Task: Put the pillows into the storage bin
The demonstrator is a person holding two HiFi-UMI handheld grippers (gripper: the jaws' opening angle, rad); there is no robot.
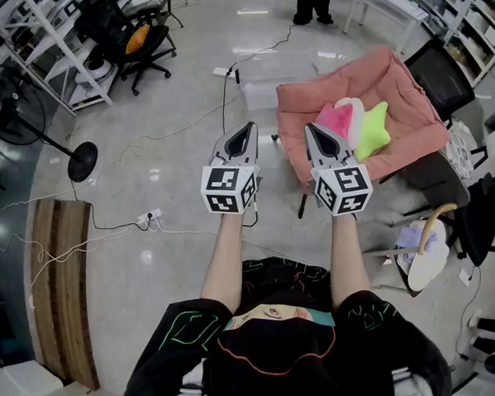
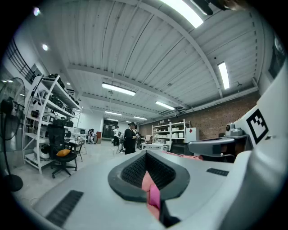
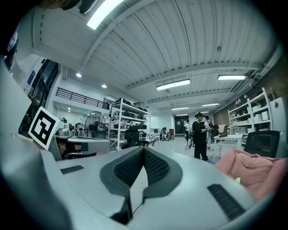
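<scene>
Both the left claw [image 1: 248,132] and the right claw [image 1: 312,132] are closed and empty, level near the bin [image 1: 400,87], where seemingly three pillows [image 1: 338,122] lie.

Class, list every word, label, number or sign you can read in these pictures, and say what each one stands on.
No words or numbers can be read.
Left gripper's cube: black-and-white square markers only, no letters.
Right gripper's cube: the same kind of markers, no letters.
Shelves: any print there is too small to read.
</scene>
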